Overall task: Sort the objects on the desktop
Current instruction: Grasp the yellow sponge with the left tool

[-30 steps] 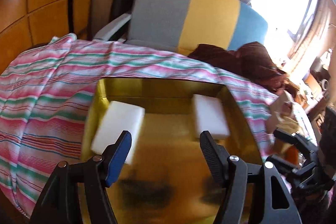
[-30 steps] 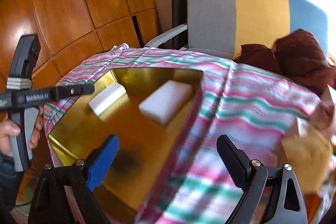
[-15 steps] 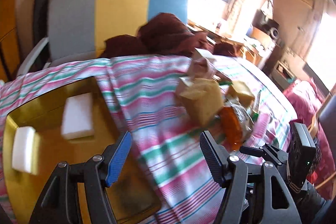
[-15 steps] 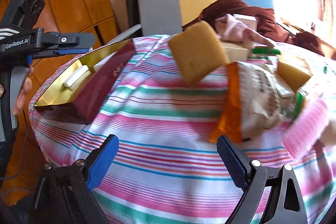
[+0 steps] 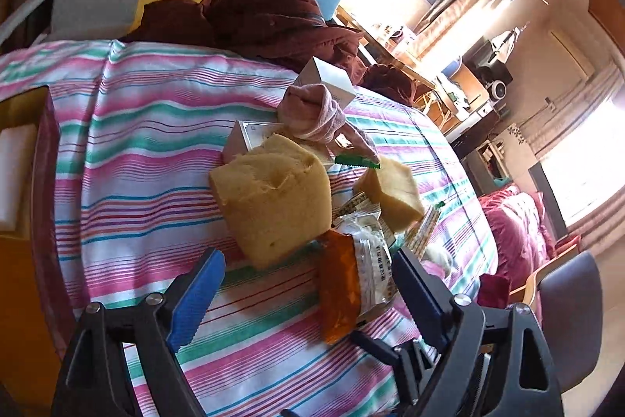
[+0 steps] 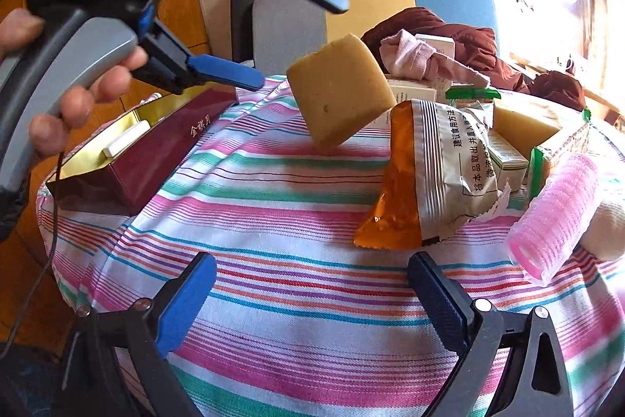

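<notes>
Both our grippers, left (image 5: pixel 304 290) and right (image 6: pixel 312 299), are spread wide, holding nothing. The big yellow foam sponge (image 6: pixel 340 88) leans on the messy pile beside the dark red box (image 6: pixel 156 147). If we bump it, the pile could tumble off.

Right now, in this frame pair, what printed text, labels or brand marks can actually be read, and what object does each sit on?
"金祺月", gold characters, last one uncertain: side of the dark red box.
"建议食用方法", running sideways: silver panel of the orange snack packet; the smaller lines beside it are only partly readable.
Print on the small white cartons: too small to read.
Mark on the left gripper body: too blurred to read.
</notes>
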Action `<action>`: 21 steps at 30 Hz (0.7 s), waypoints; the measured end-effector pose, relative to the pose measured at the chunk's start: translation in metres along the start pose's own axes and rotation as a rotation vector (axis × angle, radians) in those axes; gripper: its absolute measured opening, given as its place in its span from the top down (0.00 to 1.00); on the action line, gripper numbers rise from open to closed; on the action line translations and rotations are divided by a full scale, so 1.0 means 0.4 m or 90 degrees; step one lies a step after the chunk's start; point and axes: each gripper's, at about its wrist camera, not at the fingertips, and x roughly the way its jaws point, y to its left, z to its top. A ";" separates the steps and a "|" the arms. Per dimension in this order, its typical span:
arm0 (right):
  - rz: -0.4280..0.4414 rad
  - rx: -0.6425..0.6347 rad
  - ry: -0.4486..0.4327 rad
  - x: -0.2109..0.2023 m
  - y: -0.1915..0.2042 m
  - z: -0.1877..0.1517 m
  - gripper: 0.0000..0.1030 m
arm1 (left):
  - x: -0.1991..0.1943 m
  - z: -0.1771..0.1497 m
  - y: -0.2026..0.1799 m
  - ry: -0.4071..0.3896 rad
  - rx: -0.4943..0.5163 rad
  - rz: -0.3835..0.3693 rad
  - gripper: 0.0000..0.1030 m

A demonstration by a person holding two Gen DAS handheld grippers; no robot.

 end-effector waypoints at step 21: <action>0.076 0.052 -0.045 -0.007 -0.032 -0.009 0.00 | 0.134 0.041 0.058 -0.006 -0.141 0.069 0.25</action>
